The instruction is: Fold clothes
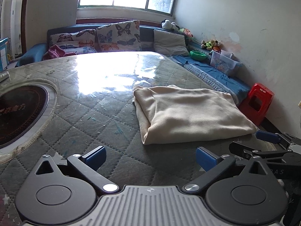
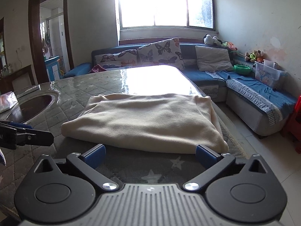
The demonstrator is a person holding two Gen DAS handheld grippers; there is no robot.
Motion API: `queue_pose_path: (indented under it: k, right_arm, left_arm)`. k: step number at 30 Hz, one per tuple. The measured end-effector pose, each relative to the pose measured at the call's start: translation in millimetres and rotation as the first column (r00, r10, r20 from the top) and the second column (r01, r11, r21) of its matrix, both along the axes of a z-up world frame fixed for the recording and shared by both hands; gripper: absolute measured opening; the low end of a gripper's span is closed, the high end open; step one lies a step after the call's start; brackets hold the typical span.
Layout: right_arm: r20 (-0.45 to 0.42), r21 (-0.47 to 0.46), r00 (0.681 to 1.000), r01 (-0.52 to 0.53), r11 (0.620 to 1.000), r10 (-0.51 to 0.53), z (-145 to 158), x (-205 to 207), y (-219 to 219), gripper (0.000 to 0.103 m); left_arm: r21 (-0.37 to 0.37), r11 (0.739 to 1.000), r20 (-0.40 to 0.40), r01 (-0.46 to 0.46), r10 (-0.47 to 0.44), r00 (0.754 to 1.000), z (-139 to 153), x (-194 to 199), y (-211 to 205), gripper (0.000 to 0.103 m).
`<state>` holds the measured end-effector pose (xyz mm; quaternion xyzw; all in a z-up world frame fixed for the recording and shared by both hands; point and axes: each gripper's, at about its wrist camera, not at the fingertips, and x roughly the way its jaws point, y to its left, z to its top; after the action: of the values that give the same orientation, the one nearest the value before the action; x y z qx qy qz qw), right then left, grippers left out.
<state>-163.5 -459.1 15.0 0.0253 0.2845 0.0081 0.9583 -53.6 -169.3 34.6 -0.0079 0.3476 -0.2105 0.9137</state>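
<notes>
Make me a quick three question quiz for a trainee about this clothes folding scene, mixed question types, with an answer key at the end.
1. True or false: the left tool is shut on the cream garment.
2. Multiple choice: where does the cream garment lie? A) on the blue sofa B) on the quilted table cover C) on the red stool
3. Fill in: the cushions with the printed pattern show ____.

Key:
1. False; both tools, the right tool too, are open and hold nothing.
2. B
3. butterflies
</notes>
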Motion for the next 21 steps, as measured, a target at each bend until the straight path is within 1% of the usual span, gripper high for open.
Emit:
queue_pose_path:
  k: [12,21]
  right_arm:
    - [-0.025,-0.02,0.999,0.028,0.999,-0.029,-1.4,-3.9,5.9,0.103]
    - [-0.026,-0.031,0.999,0.028,0.999,-0.028,0.2,-7.0,9.3,0.103]
  left_arm:
    - [0.041,0.999,0.024,-0.009,0.008,1.0,-0.7,-10.2,-2.6,0.103]
    - [0.043,0.999,0.024,-0.017,0.016,1.0,-1.3,-14.4,-2.1,0.103]
